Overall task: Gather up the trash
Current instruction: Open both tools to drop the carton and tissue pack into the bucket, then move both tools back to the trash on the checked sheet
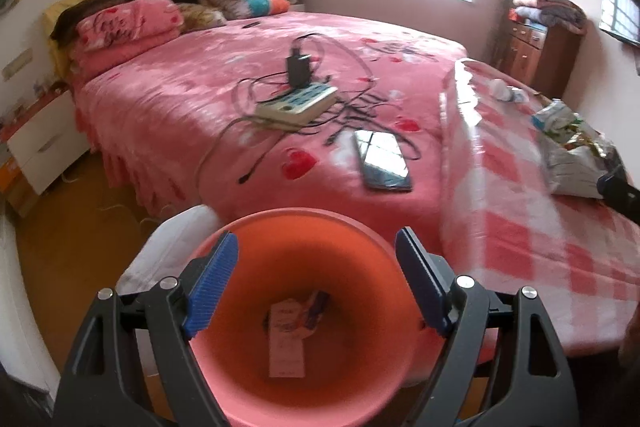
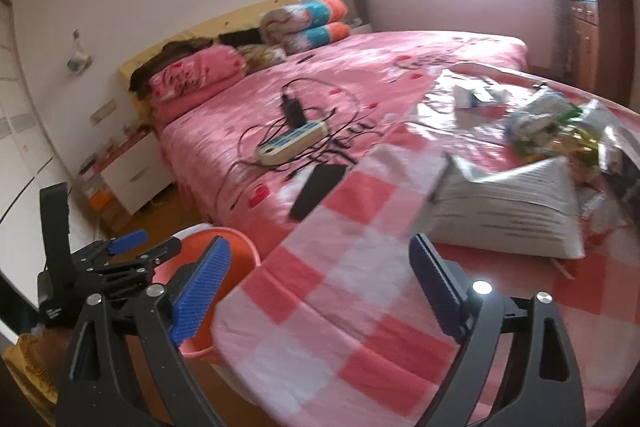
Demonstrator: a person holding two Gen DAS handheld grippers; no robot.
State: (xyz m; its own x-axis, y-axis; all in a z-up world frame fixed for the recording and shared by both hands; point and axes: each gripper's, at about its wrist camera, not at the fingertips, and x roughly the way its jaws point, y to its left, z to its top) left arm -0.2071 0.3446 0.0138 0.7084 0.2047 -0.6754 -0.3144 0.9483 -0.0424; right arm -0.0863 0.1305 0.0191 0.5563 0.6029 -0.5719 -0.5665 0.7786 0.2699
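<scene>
Salmon-pink plastic bin [image 1: 304,311], round, upright and open-topped, standing on the floor beside the checked table; a flat printed paper wrapper [image 1: 289,337] lies on its bottom. Silver foil snack bag [image 2: 508,211], crumpled, lying flat on the tablecloth, with a heap of torn wrappers [image 2: 556,131] just behind it.

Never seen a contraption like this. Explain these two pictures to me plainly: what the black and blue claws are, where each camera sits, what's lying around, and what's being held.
No robot here: a person carries a handheld gripper in each hand, each with a camera looking along its blue-padded fingers. The left view shows the left gripper open above an orange bin with a scrap of packaging inside. The right view shows the right gripper open over the checkered table, facing a silver snack bag and crumpled wrappers. On the bed lie a power strip and phone. Nothing is held.
</scene>
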